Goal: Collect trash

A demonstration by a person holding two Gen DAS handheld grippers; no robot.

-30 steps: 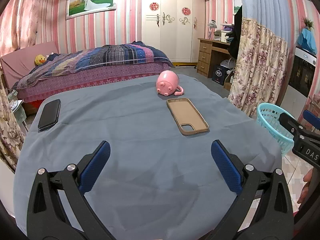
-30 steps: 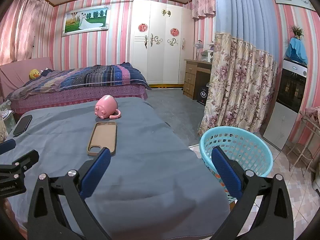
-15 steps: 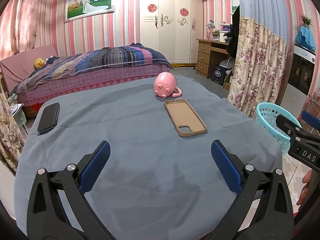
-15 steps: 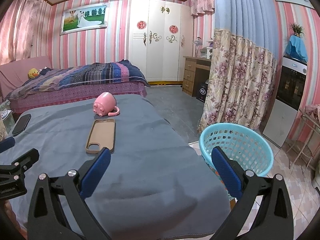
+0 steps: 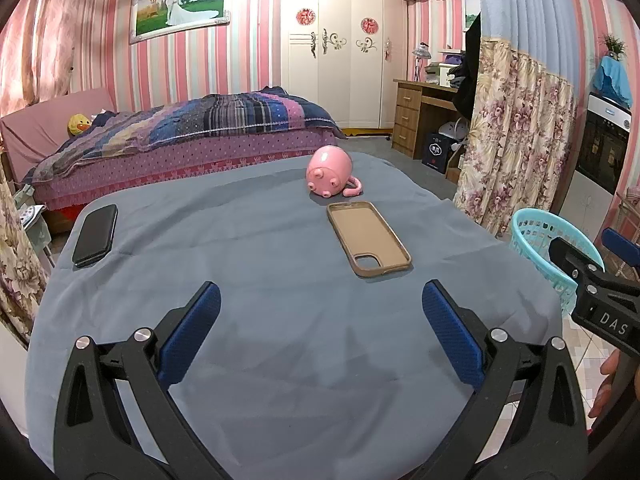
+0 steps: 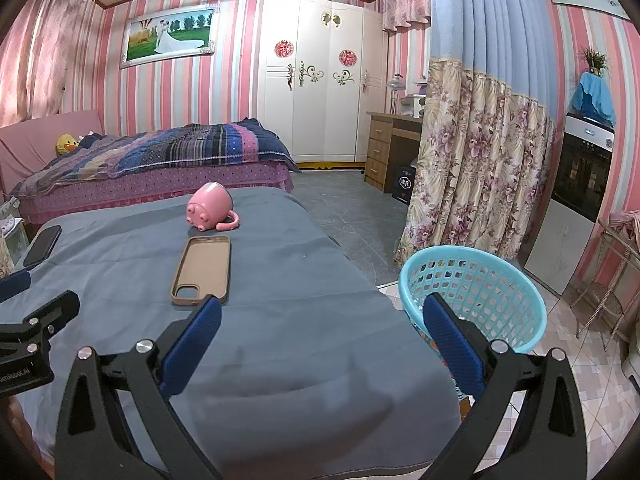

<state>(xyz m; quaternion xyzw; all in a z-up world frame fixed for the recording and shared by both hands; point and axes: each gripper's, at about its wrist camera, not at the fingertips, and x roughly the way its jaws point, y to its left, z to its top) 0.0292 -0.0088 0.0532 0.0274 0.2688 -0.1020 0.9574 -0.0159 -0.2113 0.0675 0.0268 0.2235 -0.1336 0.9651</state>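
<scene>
A grey-blue cloth covers the table (image 5: pixel 260 280) (image 6: pixel 300 280). On it lie a tan phone case (image 5: pixel 367 238) (image 6: pixel 203 269), a pink pig-shaped mug (image 5: pixel 330 172) (image 6: pixel 209 205) tipped on its side, and a black phone (image 5: pixel 95 234) (image 6: pixel 42 245) at the left edge. A turquoise mesh basket (image 6: pixel 476 292) (image 5: pixel 536 236) stands on the floor to the table's right. My left gripper (image 5: pixel 320 332) hangs open over the near cloth, nothing between its fingers. My right gripper (image 6: pixel 320 336) is open too, over the table's near right corner beside the basket. No loose trash shows on the cloth.
A bed with a striped quilt (image 5: pixel 192 128) stands behind the table. A white wardrobe (image 6: pixel 320 80), a wooden desk (image 5: pixel 424 116) and a floral curtain (image 6: pixel 480 160) lie at the back right. Tiled floor (image 6: pixel 600 360) surrounds the basket. A hand (image 5: pixel 608 380) shows at the right edge.
Both grippers have risen and drawn back slightly, so the table objects sit a little farther off in view. Both stay open and empty.
</scene>
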